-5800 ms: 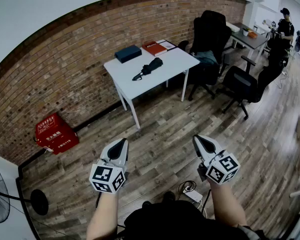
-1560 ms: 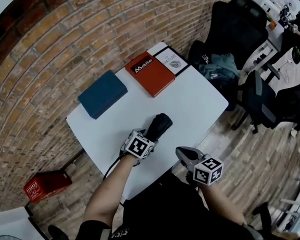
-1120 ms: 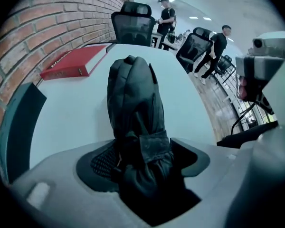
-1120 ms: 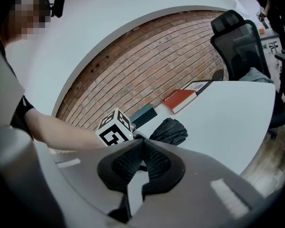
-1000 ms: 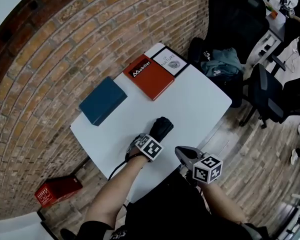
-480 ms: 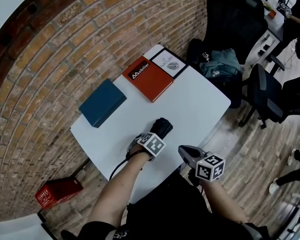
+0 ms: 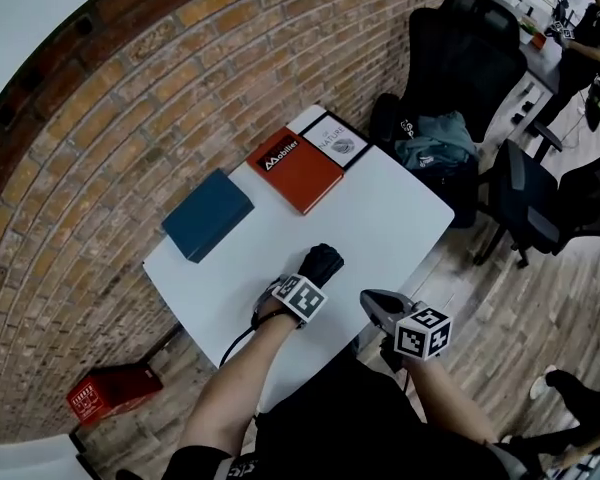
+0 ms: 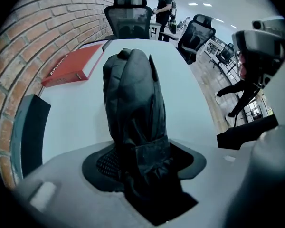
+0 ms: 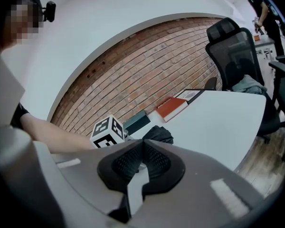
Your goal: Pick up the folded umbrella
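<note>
The folded black umbrella (image 7: 323, 263) lies on the white table (image 7: 380, 208) near its front edge. My left gripper (image 7: 292, 290) points steeply down over the umbrella's near end. In the left gripper view the umbrella (image 8: 133, 94) fills the gap of the left gripper (image 8: 142, 156). Its jaws are closing, and the fabric touches both pads. My right gripper (image 7: 372, 300) hovers off the table's front edge, to the right of the left one, shut and empty. In the right gripper view, the right gripper (image 9: 143, 148) faces the umbrella (image 9: 157, 134) and the left gripper's marker cube.
On the table's far side lie a blue box (image 7: 208, 215), a red book (image 7: 298, 156) and a white booklet (image 7: 335, 138). Black office chairs (image 7: 470, 58) stand to the right, one draped with a green garment. A red box (image 7: 110, 393) sits on the floor by the brick wall.
Since the oldest frame I have come across the floor to the table, and my left gripper has dropped onto the umbrella. Over the last second it stays put; the right gripper drifts slightly right.
</note>
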Demonstrator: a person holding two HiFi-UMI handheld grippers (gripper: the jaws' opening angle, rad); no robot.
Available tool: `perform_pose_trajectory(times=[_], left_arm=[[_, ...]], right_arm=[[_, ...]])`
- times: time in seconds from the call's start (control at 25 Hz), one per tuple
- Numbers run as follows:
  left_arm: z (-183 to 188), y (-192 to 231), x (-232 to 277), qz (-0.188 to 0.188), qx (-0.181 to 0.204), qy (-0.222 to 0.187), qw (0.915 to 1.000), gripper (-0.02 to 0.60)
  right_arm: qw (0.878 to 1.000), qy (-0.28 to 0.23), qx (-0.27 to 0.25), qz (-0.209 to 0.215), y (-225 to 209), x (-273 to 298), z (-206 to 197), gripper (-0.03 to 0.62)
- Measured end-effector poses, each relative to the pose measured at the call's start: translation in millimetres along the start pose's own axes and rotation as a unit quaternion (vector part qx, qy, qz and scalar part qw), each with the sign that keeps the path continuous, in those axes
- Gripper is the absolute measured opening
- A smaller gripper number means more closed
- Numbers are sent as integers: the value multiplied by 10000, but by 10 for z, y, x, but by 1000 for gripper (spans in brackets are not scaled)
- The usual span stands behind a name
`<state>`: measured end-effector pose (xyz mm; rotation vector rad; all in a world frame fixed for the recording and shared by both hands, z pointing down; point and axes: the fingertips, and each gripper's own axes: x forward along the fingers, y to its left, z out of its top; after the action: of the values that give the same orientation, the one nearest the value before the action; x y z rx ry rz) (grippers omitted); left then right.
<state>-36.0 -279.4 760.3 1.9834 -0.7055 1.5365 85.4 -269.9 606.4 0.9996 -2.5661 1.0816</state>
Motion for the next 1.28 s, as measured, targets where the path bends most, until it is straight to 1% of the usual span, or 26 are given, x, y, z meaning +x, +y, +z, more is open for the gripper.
perform_pose_trajectory(times=[0.16, 0.24, 0.36, 0.4, 0.44, 0.52, 0.6, 0.76, 0.84, 0.88, 1.0, 1.08, 1.2, 1.28], left_arm=[[99, 138, -219, -92, -482, -450, 9978, 278], [158, 272, -384, -23, -681, -742, 9949, 278], [231, 533, -716, 254, -921, -1240, 9877, 278], [258, 591, -843, 280, -1025, -1430, 9840, 278], [290, 619, -967, 228, -1159, -1647, 9792, 278], [327, 674, -1230, 159, -1430, -2069, 9677, 278], [318, 756, -1497, 236, -1602, -2433, 9563, 278], [254, 893, -2044, 561, -1678, -3006, 9372, 278], [209, 920, -2316, 672, -1722, -3314, 9252, 278], [184, 917, -2450, 673, -1766, -3501, 9174, 278], [95, 888, -2849, 639, -1916, -4092, 8898, 278], [24, 872, -3089, 707, -1972, -4411, 8727, 278], [-69, 824, -3405, 804, -1982, -4850, 8479, 278], [-112, 781, -3601, 905, -1906, -5097, 8341, 278]], right_arm=[[9999, -25, -156, 15, 42, -50, 108, -3], [9998, -25, -216, 41, 79, -65, 150, -2], [9993, -15, -363, 86, 142, -77, 227, -3], [9991, -25, -418, 103, 161, -76, 267, -2], [9988, -40, -473, 122, 179, -72, 313, -2], [9982, -75, -576, 175, 221, -51, 412, -3], [9974, -99, -664, 255, 286, -14, 495, -2], [9952, -108, -858, 461, 474, 90, 621, -2], [9940, -101, -938, 561, 576, 136, 662, -2], [9933, -109, -971, 610, 632, 156, 679, -2], [9914, -177, -1060, 745, 797, 211, 730, -3], [9903, -202, -1105, 812, 891, 235, 737, -2], [9891, -210, -1157, 890, 991, 210, 730, -2], [9884, -281, -1180, 918, 1025, 150, 791, -2]])
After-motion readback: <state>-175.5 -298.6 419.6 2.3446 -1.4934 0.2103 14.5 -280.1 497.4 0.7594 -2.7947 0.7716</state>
